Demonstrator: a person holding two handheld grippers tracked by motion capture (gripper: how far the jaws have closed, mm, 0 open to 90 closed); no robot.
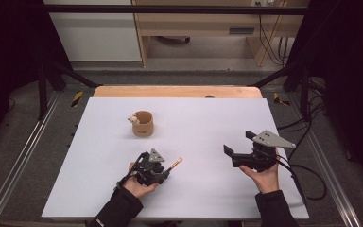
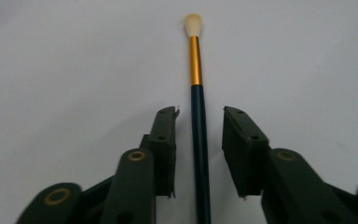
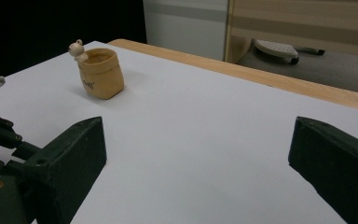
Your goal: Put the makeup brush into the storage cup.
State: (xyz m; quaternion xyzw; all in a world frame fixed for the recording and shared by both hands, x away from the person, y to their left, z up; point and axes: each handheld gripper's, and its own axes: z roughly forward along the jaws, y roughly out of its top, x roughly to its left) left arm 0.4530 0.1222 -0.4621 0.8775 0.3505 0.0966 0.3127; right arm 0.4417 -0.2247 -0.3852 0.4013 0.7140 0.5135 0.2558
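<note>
The left gripper [image 2: 199,116] is sitting low over the brush [image 2: 198,116], w/ the brush lying flat on the table [image 1: 99,156] right btwn its jaws. The jaws are a bit apart and not pressing it, prob lined up along the handle so they can pinch it. The right gripper [image 1: 238,142] is waiting wide open w/ nothing in it, well off to the side. The cup [image 1: 142,124] is standing farther back, maybe where the brush is going.

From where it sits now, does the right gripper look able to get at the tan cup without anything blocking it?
Probably yes. The right gripper stands open, nothing between its jaws, and bare white table lies between it and the tan cup. The left gripper sits off to the side.
</note>
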